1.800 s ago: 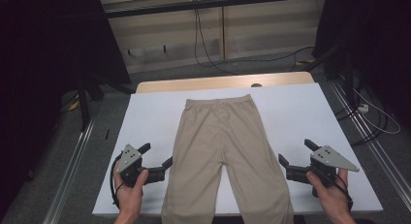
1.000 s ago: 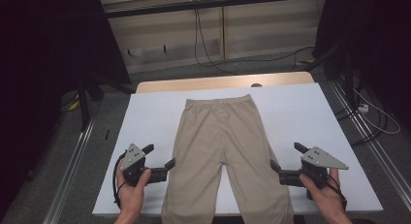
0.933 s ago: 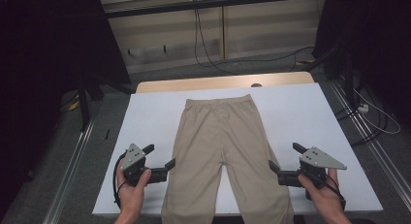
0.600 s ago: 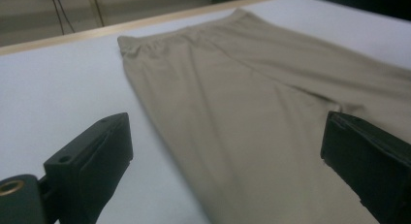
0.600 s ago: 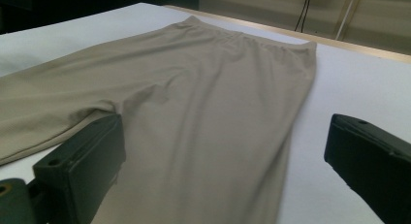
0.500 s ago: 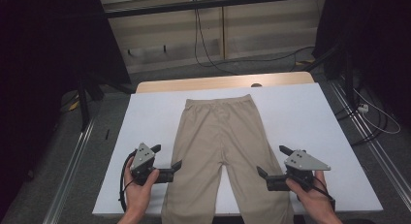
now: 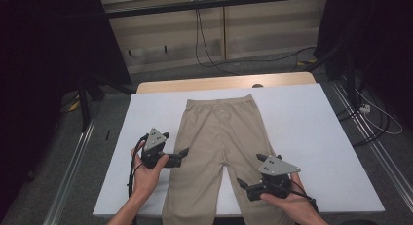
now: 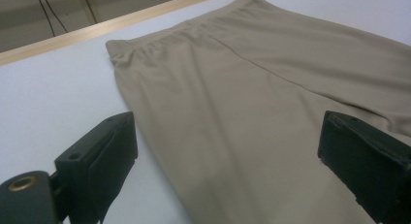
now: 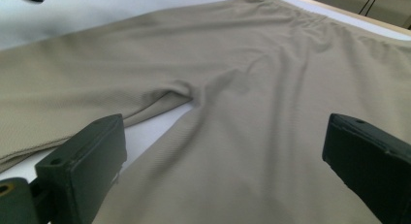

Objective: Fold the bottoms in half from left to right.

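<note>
Your trousers (image 7: 221, 147) lie flat mid-tabletop (image 7: 311, 122), waistband toward 12 o'clock. Your left claw (image 7: 176, 154), jaws apart, sits at the left leg's outer edge at 9 o'clock. Your right claw (image 7: 248, 178), jaws apart, hovers over the right leg near 5 o'clock.

2 black grippers w/ grey 3-cornered plates, black cables; forearms apparently sleeveless.
</note>
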Action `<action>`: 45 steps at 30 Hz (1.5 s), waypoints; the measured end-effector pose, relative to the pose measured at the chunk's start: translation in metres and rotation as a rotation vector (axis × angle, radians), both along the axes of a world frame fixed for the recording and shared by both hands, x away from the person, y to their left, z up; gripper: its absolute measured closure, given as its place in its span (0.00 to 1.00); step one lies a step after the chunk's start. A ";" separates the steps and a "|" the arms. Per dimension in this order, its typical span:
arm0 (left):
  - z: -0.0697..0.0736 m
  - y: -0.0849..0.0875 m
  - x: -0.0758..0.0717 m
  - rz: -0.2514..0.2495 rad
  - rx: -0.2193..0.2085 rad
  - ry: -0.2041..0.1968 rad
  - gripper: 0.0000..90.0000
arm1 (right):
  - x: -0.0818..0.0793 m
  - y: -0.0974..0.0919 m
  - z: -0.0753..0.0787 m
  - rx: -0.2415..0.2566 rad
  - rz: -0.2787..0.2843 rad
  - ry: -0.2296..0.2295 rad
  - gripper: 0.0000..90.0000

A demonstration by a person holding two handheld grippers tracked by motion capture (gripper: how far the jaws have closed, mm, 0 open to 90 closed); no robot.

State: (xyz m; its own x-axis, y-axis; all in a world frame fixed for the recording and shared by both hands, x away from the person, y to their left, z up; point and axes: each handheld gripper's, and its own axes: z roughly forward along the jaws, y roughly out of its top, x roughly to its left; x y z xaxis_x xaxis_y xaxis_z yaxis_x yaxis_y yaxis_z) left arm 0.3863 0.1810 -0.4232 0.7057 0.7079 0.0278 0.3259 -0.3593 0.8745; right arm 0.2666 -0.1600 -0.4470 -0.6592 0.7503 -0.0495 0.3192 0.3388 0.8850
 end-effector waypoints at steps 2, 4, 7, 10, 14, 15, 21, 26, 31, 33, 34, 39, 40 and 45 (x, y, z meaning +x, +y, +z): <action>0.000 -0.001 0.004 0.003 0.000 -0.004 0.10 | 0.000 0.008 -0.001 0.022 0.020 0.036 0.03; 0.003 -0.004 0.013 0.001 -0.002 0.005 0.10 | 0.001 0.017 -0.001 0.030 0.036 0.046 0.03; 0.007 -0.010 0.028 0.003 -0.008 0.017 0.10 | 0.002 0.032 0.001 0.028 0.085 0.061 0.09; 0.010 -0.016 0.041 -0.002 -0.025 0.039 0.10 | 0.004 0.042 0.004 0.023 0.110 0.064 0.11; 0.008 -0.026 0.061 -0.006 -0.040 0.035 0.10 | 0.007 0.063 0.013 0.029 0.143 0.095 0.13; 0.008 -0.028 0.065 -0.002 -0.044 0.043 0.10 | 0.008 0.067 0.015 0.037 0.151 0.105 0.14; 0.012 -0.033 0.086 0.019 -0.077 0.050 0.11 | 0.009 0.094 0.024 -0.005 0.215 0.151 0.20; 0.005 -0.034 0.089 0.012 -0.052 0.073 0.10 | 0.009 0.134 0.028 -0.118 0.289 0.175 0.26; 0.003 -0.032 0.090 0.005 -0.047 0.079 0.09 | 0.013 0.156 0.020 -0.106 0.338 0.198 0.19; 0.002 -0.030 0.091 0.020 -0.073 0.084 0.08 | 0.015 0.172 0.014 -0.118 0.354 0.229 0.19; 0.002 -0.030 0.092 0.022 -0.078 0.087 0.09 | 0.015 0.177 0.012 -0.127 0.351 0.235 0.20; 0.001 -0.029 0.092 0.019 -0.054 0.086 0.08 | 0.015 0.195 0.008 -0.140 0.383 0.273 0.34; 0.001 -0.029 0.091 0.017 -0.057 0.089 0.08 | 0.015 0.199 0.008 -0.148 0.393 0.271 0.38; 0.002 -0.025 0.091 0.010 -0.044 0.083 0.08 | 0.015 0.215 0.005 -0.146 0.351 0.286 0.55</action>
State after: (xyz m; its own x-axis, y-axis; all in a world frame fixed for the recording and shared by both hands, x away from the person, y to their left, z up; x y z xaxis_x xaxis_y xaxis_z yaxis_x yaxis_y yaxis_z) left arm 0.4774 0.1555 -0.4209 0.6969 0.7145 -0.0617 0.4014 -0.3172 0.8592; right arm 0.2812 0.0553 -0.4423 -0.8743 0.4783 0.0827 0.3871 0.5841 0.7134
